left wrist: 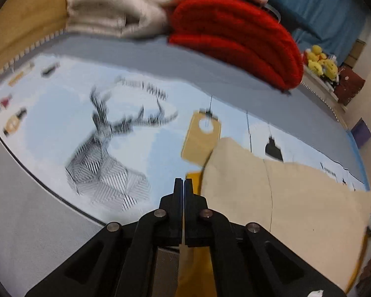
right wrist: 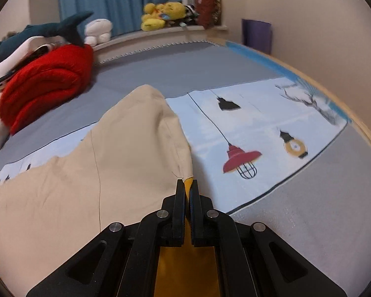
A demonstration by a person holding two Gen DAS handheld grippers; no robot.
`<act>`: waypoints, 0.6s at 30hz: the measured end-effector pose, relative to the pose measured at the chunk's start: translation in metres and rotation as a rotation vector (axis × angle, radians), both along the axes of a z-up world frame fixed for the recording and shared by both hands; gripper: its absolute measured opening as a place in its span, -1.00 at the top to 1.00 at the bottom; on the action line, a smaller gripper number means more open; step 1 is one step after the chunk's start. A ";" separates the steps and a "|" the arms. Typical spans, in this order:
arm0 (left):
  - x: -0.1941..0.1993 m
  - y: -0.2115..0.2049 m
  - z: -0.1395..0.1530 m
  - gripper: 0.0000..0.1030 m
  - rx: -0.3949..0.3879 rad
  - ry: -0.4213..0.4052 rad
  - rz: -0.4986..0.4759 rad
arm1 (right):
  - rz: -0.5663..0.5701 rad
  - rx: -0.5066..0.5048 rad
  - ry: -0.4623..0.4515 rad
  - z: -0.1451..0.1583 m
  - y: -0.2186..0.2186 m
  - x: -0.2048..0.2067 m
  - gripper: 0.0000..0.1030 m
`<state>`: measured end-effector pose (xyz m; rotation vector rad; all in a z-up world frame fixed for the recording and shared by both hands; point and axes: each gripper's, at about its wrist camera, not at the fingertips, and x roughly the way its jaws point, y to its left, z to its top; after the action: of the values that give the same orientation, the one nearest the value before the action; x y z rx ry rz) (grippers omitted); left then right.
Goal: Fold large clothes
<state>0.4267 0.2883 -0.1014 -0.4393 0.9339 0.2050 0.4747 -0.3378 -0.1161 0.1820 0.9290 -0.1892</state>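
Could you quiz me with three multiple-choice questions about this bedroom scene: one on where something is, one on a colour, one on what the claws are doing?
1. Where is the red blanket?
A. folded on the grey bed cover
B. on the window ledge
C. on the floor

2. What colour is the garment's lining at the right claw?
A. green
B. yellow
C. purple

3. How do the right claw's fingers stand?
A. wide open
B. shut on the garment
C. shut on nothing

Answers:
1 A, it lies on the grey bed cover beside other bedding.
2 B, yellow cloth shows between the fingers.
3 B, the beige hem and yellow lining are pinched there.
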 end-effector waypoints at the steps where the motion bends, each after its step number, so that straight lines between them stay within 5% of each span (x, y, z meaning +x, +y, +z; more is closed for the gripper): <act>1: 0.002 -0.004 -0.003 1.00 -0.016 0.019 -0.024 | 0.004 0.043 0.034 -0.008 -0.004 0.004 0.94; 4: 0.001 -0.034 0.022 1.00 0.100 -0.021 -0.126 | 0.056 0.037 0.115 -0.022 -0.001 0.010 0.87; 6: -0.004 -0.057 0.037 0.97 0.095 -0.068 -0.224 | 0.051 0.045 0.085 -0.015 -0.003 0.006 0.81; 9: -0.014 -0.095 0.040 0.32 0.025 -0.066 -0.422 | 0.025 0.060 0.054 -0.005 -0.010 0.000 0.66; 12: -0.024 -0.133 0.020 0.24 0.103 0.007 -0.594 | 0.042 0.047 0.006 0.011 -0.010 -0.011 0.62; 16: -0.031 -0.127 -0.032 0.21 0.188 0.217 -0.601 | 0.103 0.051 -0.028 0.025 -0.009 -0.023 0.57; 18: -0.034 -0.106 -0.037 0.24 0.155 0.237 -0.528 | 0.121 0.115 0.037 0.014 -0.015 -0.024 0.39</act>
<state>0.3927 0.1821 -0.1380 -0.0148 1.2239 -0.1557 0.4509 -0.3527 -0.1018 0.2283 0.9857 -0.0270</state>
